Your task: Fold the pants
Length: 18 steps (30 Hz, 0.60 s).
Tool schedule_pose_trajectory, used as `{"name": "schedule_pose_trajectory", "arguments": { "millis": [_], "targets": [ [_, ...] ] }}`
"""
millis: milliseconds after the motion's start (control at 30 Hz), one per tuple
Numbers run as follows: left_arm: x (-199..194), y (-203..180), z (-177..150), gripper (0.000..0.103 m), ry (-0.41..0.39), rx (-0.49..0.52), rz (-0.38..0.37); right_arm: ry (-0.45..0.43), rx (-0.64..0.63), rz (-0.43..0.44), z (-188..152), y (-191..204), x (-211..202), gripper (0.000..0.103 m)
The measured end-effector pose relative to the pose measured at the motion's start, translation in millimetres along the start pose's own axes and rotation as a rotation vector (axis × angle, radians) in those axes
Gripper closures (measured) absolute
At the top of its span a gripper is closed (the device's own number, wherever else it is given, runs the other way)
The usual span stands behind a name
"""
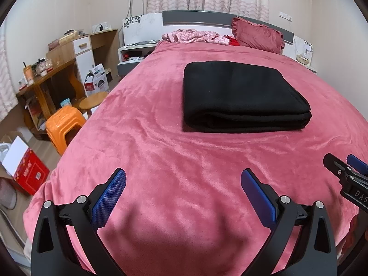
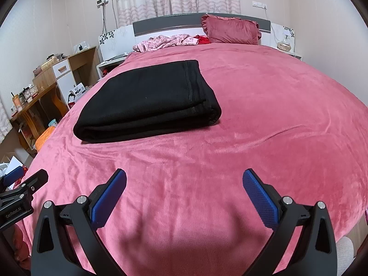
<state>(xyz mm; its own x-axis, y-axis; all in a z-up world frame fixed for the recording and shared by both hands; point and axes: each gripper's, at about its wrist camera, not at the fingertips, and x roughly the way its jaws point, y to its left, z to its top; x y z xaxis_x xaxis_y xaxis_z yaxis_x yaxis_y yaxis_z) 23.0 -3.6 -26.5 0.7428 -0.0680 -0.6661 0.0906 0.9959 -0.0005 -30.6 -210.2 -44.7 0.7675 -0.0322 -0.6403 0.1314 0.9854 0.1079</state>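
Bed [image 1: 161, 161]: covered edge to edge by a pink plush blanket [image 2: 264, 115], lightly creased near my end.

Black pants [image 1: 241, 94]: folded into a thick rectangular stack, lying flat on the blanket about mid-bed. In the left wrist view they sit ahead and slightly right; in the right wrist view they sit ahead and to the left [image 2: 149, 99]. Rounded fold edge faces me; a stitched seam runs along the right side. Nothing touches them.

Pink pillow [image 1: 257, 34]: leaning against the headboard [image 2: 165, 24], with a heap of patterned pink cloth [image 1: 195, 36] just beside it.

Orange stool [image 1: 64, 126]: on the floor left of the bed, near a round wooden stool [image 1: 93, 100] and a wooden desk [image 1: 46, 78] carrying small clutter.

My left claw [image 1: 183, 181]: released, blue pads spread wide, holding nothing, hovering over the blanket well short of the pants.

My right claw [image 2: 184, 181]: likewise released and empty, beside the left one, over the near end of the bed.
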Motion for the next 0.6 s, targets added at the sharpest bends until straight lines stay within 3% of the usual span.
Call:
{"name": "schedule_pose_trajectory", "arguments": {
  "millis": [600],
  "targets": [
    [2.1,2.4,1.9,0.004,0.016,0.009,0.0,0.005,0.004,0.004,0.8,-3.1,1.8,0.002]
  ]
}}
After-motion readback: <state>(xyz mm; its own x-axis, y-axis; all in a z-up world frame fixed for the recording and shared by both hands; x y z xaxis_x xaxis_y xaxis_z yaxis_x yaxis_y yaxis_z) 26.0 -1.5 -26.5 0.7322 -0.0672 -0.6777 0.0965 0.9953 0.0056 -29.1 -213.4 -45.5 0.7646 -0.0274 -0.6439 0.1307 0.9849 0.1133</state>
